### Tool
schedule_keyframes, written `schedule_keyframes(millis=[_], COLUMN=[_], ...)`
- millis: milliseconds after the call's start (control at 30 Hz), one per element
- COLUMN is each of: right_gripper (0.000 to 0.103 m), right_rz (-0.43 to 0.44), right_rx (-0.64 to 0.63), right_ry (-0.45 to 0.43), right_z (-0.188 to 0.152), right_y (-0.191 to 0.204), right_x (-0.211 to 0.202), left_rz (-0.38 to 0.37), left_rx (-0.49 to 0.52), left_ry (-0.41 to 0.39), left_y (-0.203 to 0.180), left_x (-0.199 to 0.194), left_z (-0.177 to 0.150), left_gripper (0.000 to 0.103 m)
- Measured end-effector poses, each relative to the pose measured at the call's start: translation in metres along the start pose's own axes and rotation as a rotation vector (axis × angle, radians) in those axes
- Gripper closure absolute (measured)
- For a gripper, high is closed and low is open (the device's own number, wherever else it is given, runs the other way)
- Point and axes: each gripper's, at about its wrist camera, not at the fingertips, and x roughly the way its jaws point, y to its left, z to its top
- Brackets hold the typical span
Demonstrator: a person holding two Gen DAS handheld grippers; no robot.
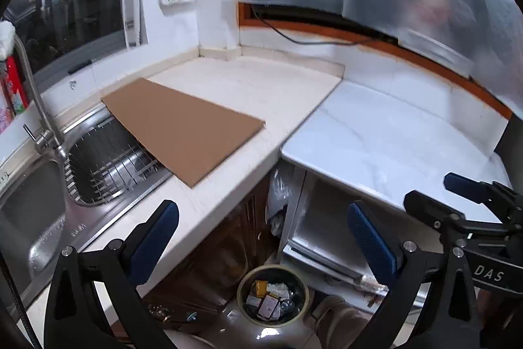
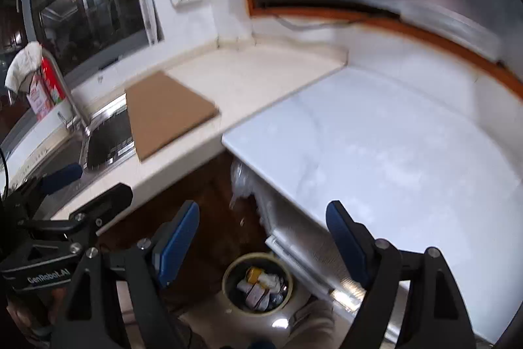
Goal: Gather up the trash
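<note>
Black tongs, left and right, tilted downward, spread, empty.

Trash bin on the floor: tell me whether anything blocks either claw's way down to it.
Nothing visible does. The trash bin stands open-topped on the floor below the counter edge; the left claw and right claw hang open and empty above it.
</note>
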Motion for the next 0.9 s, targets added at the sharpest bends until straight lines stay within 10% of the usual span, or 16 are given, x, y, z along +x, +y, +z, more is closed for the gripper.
schedule_keyframes(millis=[900], right_gripper=[0.022], right_rz=[-0.089], right_rx=[0.008], right_ry=[-0.214], right_z=[0.036], right_y=[0.017], right_x=[-0.083], left_rz=[0.103], left_rx=[-0.022], left_ry=[-0.136], left_y=[-0.008], left_x=[-0.071], left_z=[0.040], left_gripper=[0.001])
